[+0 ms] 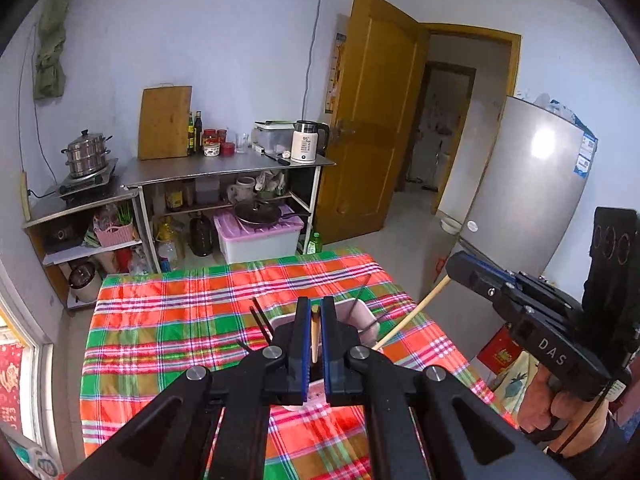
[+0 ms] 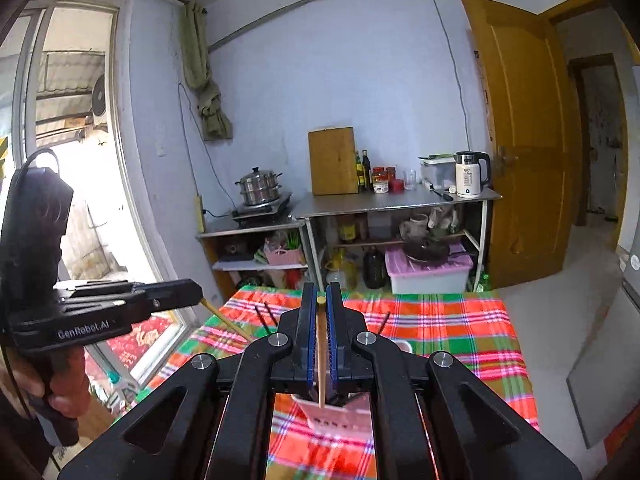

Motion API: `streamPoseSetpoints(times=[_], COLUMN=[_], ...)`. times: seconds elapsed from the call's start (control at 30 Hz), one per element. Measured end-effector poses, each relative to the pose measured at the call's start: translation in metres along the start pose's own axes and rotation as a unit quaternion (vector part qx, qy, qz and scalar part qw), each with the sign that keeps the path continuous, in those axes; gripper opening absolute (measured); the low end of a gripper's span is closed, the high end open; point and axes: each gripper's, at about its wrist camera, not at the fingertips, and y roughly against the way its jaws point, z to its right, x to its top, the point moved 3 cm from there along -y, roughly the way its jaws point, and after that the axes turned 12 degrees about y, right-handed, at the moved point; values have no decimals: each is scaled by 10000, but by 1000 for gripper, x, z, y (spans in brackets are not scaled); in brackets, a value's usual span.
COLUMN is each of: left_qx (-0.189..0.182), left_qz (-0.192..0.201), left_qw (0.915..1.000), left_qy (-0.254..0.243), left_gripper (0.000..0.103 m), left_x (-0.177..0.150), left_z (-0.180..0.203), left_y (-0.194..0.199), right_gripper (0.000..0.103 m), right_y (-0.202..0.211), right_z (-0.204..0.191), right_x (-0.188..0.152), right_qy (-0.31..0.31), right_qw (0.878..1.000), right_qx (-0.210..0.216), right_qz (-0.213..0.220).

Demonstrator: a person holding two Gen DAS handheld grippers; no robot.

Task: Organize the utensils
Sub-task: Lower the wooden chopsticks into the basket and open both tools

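Fingers of both grippers pressed together, each pair clamped on one wooden chopstick above a plaid-covered table.

Left gripper (image 1: 316,316): blue-padded fingers (image 1: 305,344) pinching a pale chopstick (image 1: 315,336) that runs along the finger line toward 12 o'clock. Right gripper (image 2: 321,304): fingers (image 2: 332,344) pinching a second chopstick (image 2: 321,360), its lower end toward 6 o'clock over a pink holder (image 2: 340,416). Below both, the holder on the plaid tablecloth (image 1: 180,320), dark chopsticks (image 1: 260,322) sticking up from it at 11 and 1 o'clock. In the left view, the right gripper at 3 o'clock, held in a hand (image 1: 560,404). Beyond the table at 12 o'clock: metal counter (image 1: 224,170) with cutting board (image 1: 164,122), bottles, kettle (image 1: 306,142); steamer pot (image 1: 86,154) at 10 o'clock; yellow door (image 1: 368,120) at 1 o'clock.
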Motion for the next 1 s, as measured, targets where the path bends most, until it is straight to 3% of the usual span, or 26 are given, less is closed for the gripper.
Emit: streamPoseSetpoints(times=[0.17, 0.57, 0.83, 1.0], left_qx=[0, 59, 106, 83], left_qz=[-146, -728, -978, -939], left_qw=[9998, 9969, 9944, 9950], left_qy=[102, 303, 388, 340], left_gripper=[4, 4, 4, 4], left_x=[-2, -39, -54, -54], left_z=[-11, -44, -57, -54], left_y=[-30, -98, -125, -125], right_gripper=[5, 5, 5, 5], right_y=[-22, -81, -97, -97], right_z=[4, 11, 13, 13], right_x=[-7, -56, -74, -73], right_qy=[8, -90, -89, -50], right_qw=[10000, 9982, 9963, 9956], right_qx=[-62, 8, 23, 78], right_qz=[-17, -595, -853, -929])
